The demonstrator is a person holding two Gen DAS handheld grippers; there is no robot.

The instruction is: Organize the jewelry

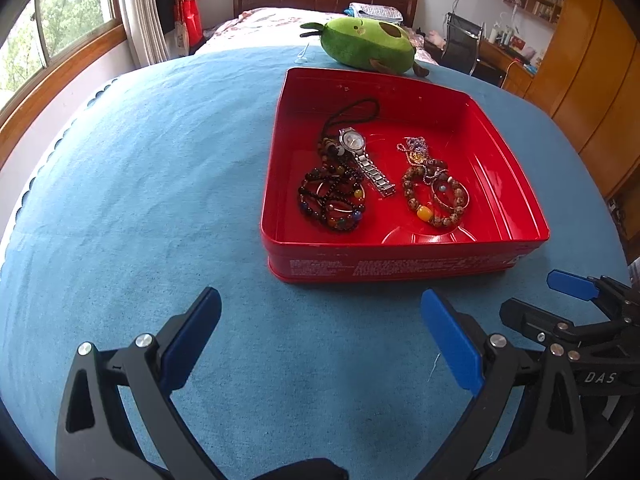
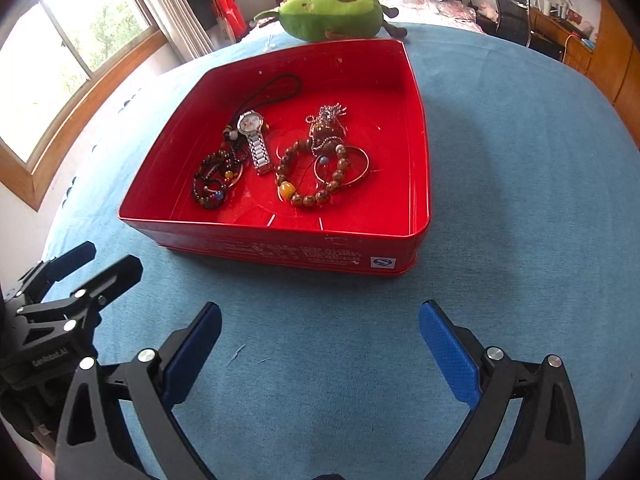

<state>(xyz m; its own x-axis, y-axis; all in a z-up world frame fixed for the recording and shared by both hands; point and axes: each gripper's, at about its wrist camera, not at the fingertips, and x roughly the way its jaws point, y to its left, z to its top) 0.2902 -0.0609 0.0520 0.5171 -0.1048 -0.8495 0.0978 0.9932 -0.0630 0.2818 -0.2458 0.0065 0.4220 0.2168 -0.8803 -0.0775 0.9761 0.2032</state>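
I held my left gripper (image 1: 320, 332) and my right gripper (image 2: 320, 336) spread wide and empty above the blue tablecloth (image 1: 160, 200), just short of the red tin's (image 2: 276, 252) near wall. Inside it lay the dark bead strands (image 1: 332, 196), silver watch (image 1: 362, 160) and brown bead bracelet (image 2: 316, 184).

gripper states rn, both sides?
left gripper: open, holding nothing, over the blue cloth.
right gripper: open, holding nothing, short of the red tin.
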